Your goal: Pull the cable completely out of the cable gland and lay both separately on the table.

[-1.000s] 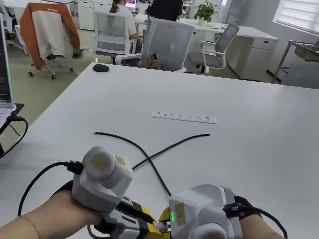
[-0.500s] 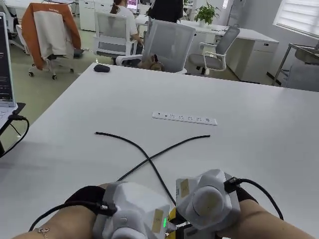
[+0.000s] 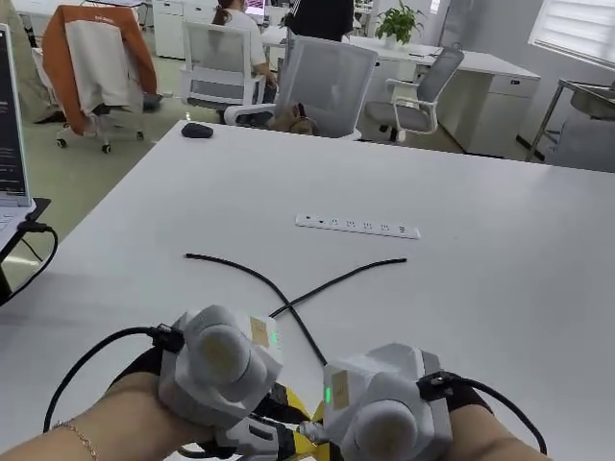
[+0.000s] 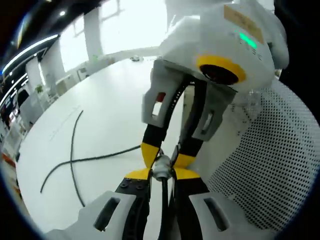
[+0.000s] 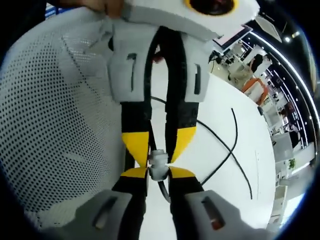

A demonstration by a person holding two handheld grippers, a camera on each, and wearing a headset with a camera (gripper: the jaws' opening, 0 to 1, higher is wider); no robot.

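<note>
Facing off at 6 o'clock, left claw (image 4: 161, 176) and right claw (image 5: 159, 173) both pinch tight on the gland (image 5: 159, 160), likely so opposite pulls free the cable (image 3: 285, 307) trailing toward 12 o'clock on the desk (image 3: 461, 317).

Open-plan office. We note a long white table (image 3: 480, 288) with a power strip (image 3: 357, 227) and a computer mouse (image 3: 196, 131), mesh-backed swivel chairs (image 3: 327, 82), an orange jacket (image 3: 91, 58) draped over one chair, a laptop (image 3: 10, 125) at the left edge, white desks (image 3: 500, 72) behind, a potted plant (image 3: 397, 21) and window blinds (image 3: 577, 34).
</note>
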